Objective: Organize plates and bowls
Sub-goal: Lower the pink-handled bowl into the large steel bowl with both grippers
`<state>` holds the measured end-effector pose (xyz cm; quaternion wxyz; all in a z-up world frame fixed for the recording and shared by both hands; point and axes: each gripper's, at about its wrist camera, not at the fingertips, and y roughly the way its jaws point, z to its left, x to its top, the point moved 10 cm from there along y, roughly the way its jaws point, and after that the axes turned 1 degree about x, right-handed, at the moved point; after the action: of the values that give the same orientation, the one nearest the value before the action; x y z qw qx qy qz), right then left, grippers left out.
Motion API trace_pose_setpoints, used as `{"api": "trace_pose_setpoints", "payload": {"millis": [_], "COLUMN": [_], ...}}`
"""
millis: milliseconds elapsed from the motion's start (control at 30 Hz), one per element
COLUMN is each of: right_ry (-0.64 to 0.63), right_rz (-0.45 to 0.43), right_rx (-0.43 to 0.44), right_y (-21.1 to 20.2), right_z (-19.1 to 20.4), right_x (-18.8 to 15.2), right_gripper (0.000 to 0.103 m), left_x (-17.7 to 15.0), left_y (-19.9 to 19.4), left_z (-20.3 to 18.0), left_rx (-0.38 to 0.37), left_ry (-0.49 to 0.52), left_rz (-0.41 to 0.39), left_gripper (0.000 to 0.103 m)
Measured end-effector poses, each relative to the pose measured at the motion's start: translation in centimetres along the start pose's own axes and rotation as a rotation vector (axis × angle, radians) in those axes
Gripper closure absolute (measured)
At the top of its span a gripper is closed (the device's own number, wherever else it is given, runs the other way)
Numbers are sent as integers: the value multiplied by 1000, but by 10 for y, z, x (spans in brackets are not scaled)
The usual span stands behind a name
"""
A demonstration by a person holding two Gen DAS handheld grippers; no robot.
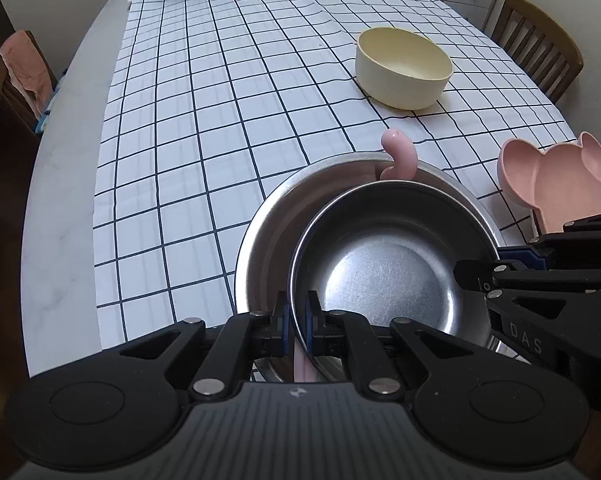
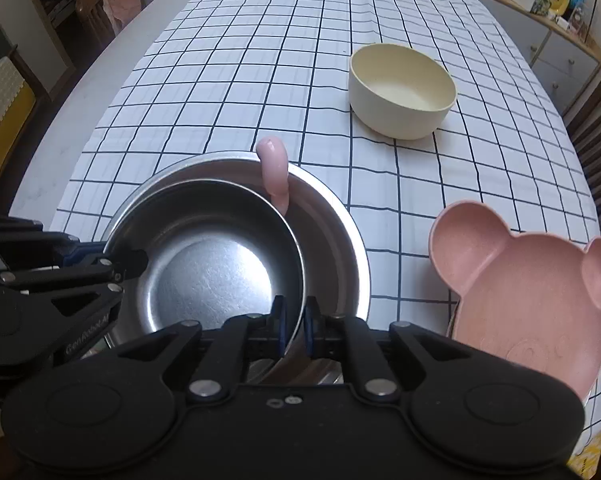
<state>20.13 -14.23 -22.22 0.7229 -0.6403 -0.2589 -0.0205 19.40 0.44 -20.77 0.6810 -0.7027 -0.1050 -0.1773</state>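
We hold small metal bowl (image 1: 384,268) inside big metal bowl (image 1: 268,236), leaning to one side. Left fingers (image 1: 296,320) pinch its near rim; right fingers (image 2: 293,322) pinch opposite rim. Pink handle (image 2: 274,172) hooks over far rim. Bowl sits right between both hands; next we let go.

Home dining room, checked tablecloth (image 1: 220,120), wooden chair (image 1: 536,44)

Two steep close views, shared steel bowls (image 1: 384,264)
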Motion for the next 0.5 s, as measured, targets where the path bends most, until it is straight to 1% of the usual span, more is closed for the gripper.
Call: {"api": "trace_pose_setpoints", "payload": {"millis": [100,200,367,500], "right_ry": [5,6,23,26], "right_rz": [-12,-13,-19,-44], "right_rx": [0,-4,-1,5], "right_y": [-2,-4,-11,-23], "right_z": [0,0,-3,-4], "right_x": [3,3,4,7], "right_gripper": [86,86,80,76], "left_x": [0,1,4,9], "left_y": [0,-3,-10,-22], "left_z": [0,0,0,-1], "left_rx": [-8,-4,-9,-16], "left_ry": [-1,8,19,31], "left_rz": [4,-11,-32,-59], "left_gripper": [96,96,96,95]}}
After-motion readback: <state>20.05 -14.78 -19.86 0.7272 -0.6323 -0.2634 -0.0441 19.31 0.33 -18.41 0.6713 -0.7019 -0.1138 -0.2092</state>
